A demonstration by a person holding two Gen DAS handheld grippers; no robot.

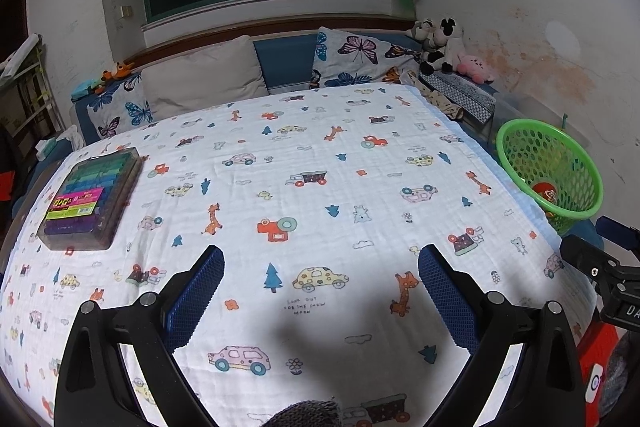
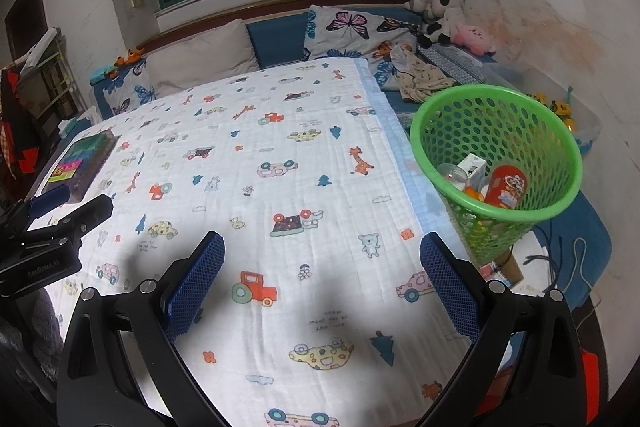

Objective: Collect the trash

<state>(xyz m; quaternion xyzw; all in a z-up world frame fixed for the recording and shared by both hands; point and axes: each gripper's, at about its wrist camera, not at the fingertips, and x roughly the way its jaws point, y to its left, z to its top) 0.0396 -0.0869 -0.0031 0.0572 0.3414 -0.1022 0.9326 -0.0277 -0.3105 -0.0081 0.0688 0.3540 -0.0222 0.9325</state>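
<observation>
Right wrist view: green basket (image 2: 496, 163) at bed's right edge, nearer right gripper (image 2: 320, 259); left gripper (image 1: 320, 267) farther; both jaws wide, empty.

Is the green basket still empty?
No. In the right wrist view the basket already holds a red can, a white carton and other scraps.

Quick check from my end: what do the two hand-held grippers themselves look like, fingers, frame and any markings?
Both match: the left hand-held gripper and right hand-held gripper have black angular frames with silver pivot bolts and two fingers faced with textured blue pads. The left one's black body in the right wrist view carries small white lettering, too small to read. No cables or sleeves show clearly.
</observation>
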